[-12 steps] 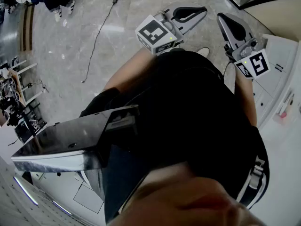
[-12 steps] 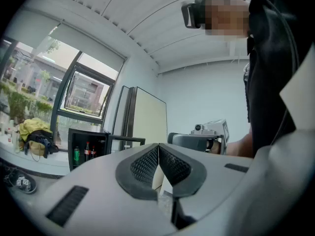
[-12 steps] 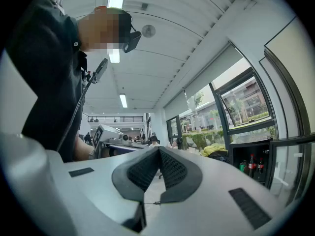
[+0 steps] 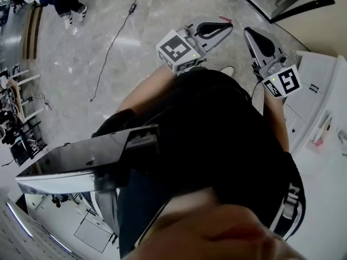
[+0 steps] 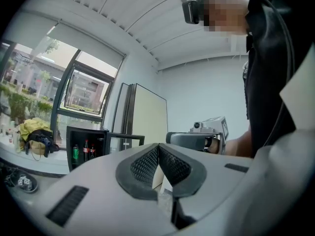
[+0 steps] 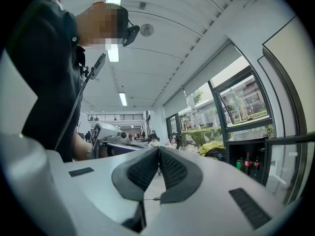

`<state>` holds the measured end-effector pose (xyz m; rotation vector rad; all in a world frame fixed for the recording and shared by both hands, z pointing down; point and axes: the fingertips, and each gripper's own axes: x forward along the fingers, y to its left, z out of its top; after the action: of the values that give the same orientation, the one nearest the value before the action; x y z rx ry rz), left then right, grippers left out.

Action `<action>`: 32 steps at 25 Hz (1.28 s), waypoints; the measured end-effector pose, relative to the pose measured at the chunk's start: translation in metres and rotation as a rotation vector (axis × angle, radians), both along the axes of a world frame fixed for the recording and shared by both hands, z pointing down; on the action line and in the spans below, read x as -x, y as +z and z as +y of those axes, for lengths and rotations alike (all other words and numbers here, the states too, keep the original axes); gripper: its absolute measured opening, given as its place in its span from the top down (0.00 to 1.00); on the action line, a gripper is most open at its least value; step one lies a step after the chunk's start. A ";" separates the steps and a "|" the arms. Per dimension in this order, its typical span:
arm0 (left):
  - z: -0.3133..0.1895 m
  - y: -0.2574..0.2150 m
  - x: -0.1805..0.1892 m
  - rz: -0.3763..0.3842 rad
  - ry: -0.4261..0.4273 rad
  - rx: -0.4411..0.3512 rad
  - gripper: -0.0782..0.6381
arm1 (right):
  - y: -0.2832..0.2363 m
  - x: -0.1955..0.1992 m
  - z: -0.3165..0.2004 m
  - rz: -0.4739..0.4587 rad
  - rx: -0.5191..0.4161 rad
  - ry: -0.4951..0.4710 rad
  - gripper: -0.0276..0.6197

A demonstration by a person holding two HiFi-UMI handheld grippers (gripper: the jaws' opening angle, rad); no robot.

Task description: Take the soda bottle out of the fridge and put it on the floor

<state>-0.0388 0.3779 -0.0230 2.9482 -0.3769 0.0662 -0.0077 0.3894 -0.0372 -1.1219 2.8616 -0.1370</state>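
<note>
Now, fridge: small black cabinet standing against the window wall; its door is swung open, so the interior is exposed to both gripper views
Soda bottle: upright inside the fridge, on the shelf, just beside a second bottle of the same dark kind and near a green can; which of the two dark bottles is intended cannot be told
Same contents, right gripper view: bottle and can visible inside the fridge, untouched
Left gripper: jaws pressed together, nothing between the pads; well apart from the fridge
Right gripper: jaws fully closed on nothing; likewise well apart from the fridge
Person: standing back from the fridge, with the left gripper and right gripper side by side at waist level over the floor
Step in hand: approach; judged from the layout, no part of the removal is done and the bottle is not yet contacted
Next move calls for: closing the distance to the fridge, lowering one gripper to shelf level, spreading its jaws wider than the bottle body, and entering through the open doorway
Precaution: the neighbouring bottle and can stand close to the target; a skewed entry is likely to knock them over
Floor: bare stone in front of the fridge, judged suitable as the set-down area
</note>
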 end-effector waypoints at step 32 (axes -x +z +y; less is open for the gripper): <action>-0.139 0.012 -0.067 0.031 -0.032 -0.025 0.88 | 0.029 -0.062 -0.136 0.016 0.029 0.014 0.94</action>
<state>0.0283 0.2386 -0.0113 2.9627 -0.4230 0.0124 0.0547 0.2532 -0.0081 -1.1530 2.8738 -0.1698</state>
